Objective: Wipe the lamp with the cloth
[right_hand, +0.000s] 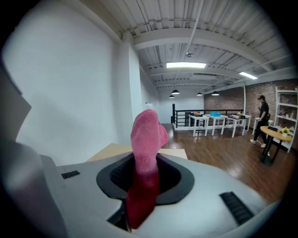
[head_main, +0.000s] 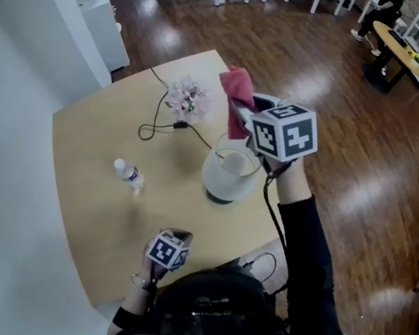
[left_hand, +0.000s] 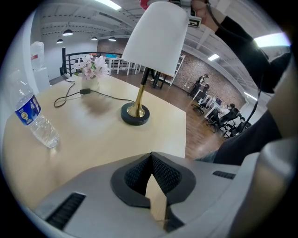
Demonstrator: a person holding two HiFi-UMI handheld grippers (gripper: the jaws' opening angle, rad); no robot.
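Note:
The lamp has a white shade (head_main: 229, 175) (left_hand: 156, 38), a brass stem and a black round base (left_hand: 135, 114); it stands near the right edge of the tan table (head_main: 102, 146). My right gripper (head_main: 238, 112) (right_hand: 142, 186) is held above and just behind the shade, shut on a pink cloth (head_main: 236, 96) (right_hand: 145, 153) that sticks up from between its jaws. My left gripper (head_main: 178, 238) (left_hand: 156, 200) is low over the table's near edge, shut with nothing in it, pointing toward the lamp base.
A clear water bottle (head_main: 128, 174) (left_hand: 35, 118) lies on the table to the left of the lamp. A pot of pale flowers (head_main: 186, 97) (left_hand: 92, 69) stands at the far side, with a black cord (head_main: 155, 115) trailing from it. A white wall is on the left.

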